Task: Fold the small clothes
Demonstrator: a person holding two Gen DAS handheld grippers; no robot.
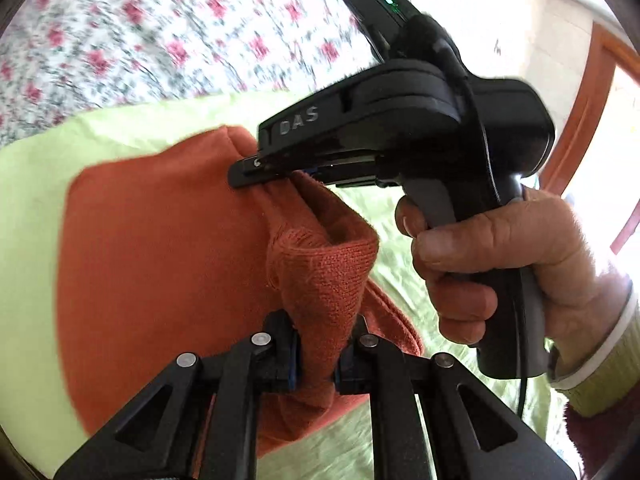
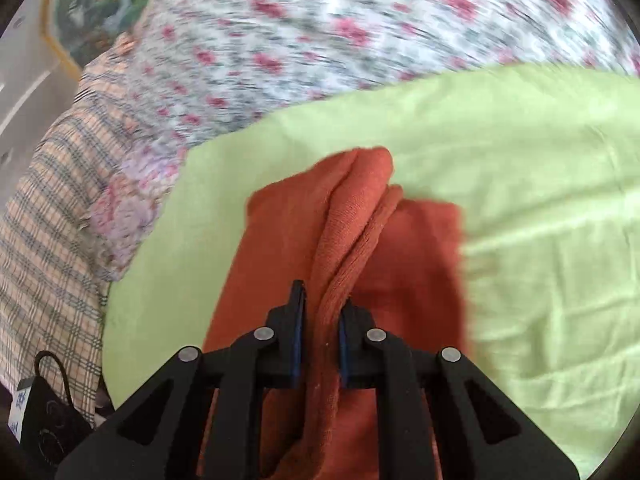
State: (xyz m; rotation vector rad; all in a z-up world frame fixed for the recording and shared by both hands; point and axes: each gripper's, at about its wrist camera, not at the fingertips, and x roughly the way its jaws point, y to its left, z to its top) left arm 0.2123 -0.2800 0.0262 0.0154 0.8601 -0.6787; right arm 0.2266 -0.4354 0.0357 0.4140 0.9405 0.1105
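Fabric of a rust-orange knit garment lay spread on a lime-green sheet over a floral bedspread, part of it lifted into a ridge. At the left, the left hand-held gripper pointed steeply down, its jaws nearly together and pinching a bunched fold of the garment between the blue pads. The ridge of cloth ran away from it, up toward the right hand-held gripper, which crossed the left wrist view sideways with its tip facing left. Its jaws were clamped on the garment's upper edge. Farther right, the person's right hand wrapped the black handle, fingers curled around the grip, a pale green sleeve cuff at the wrist. In the right wrist view the pinched fold ran lengthwise away from the jaws, the garment's far end pointing toward the bedspread; a checked cloth lay at the left.
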